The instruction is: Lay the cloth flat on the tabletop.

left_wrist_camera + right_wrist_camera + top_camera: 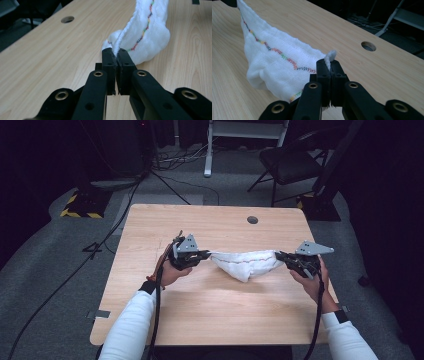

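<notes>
White cloth hangs mid-frame over the table, slung between both grippers. Left gripper: jaws clamped on one corner. Right gripper: jaws pinched tight on the opposite corner. Advice: draw the hands apart evenly, keep the stitched hem level, avoid tugging corners free.

A wooden table is set on grey carpet; a black folding chair is seen beyond, against darkness.
</notes>
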